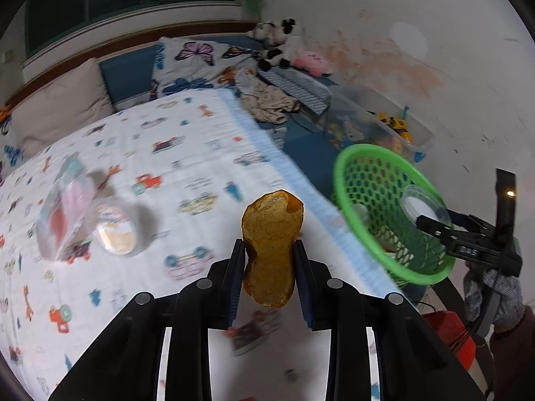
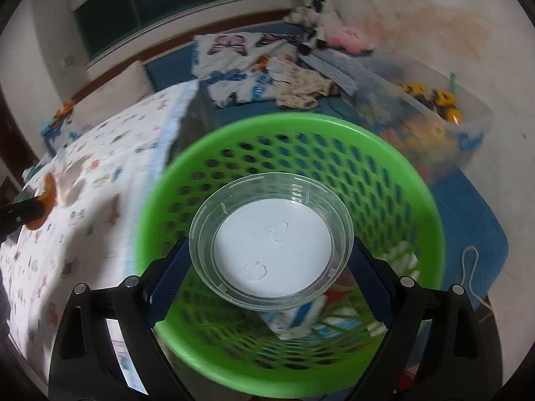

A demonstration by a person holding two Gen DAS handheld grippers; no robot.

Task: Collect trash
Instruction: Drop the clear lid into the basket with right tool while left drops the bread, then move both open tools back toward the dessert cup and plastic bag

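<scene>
Over the near edge of the bed (image 1: 140, 153), my left gripper (image 1: 269, 264) has its 2 blue pads pinched on the waist of an orange peel (image 1: 271, 244), a curled, pitted piece that stands upright between them, clear of the printed sheet. Farther toward the left side of the bed lie a small round cup (image 1: 117, 230) with a pale label and, touching it, a clear plastic wrapper (image 1: 63, 220) with red and pink print; both are blurred.

My right gripper (image 2: 269, 264) grips a clear round plastic lid (image 2: 271, 240) across its width, 1 pad on each side of the rim, and holds it tilted over the mouth of the green mesh basket (image 2: 421, 207). The basket sits just off the right edge of the bed, above the blue floor mat (image 2: 474, 220). Inside it, near the bottom, I see white wrappers and a scrap with blue print (image 2: 291, 320). Beyond the basket a clear bin (image 2: 468, 117) of toys stands against the wall.
</scene>
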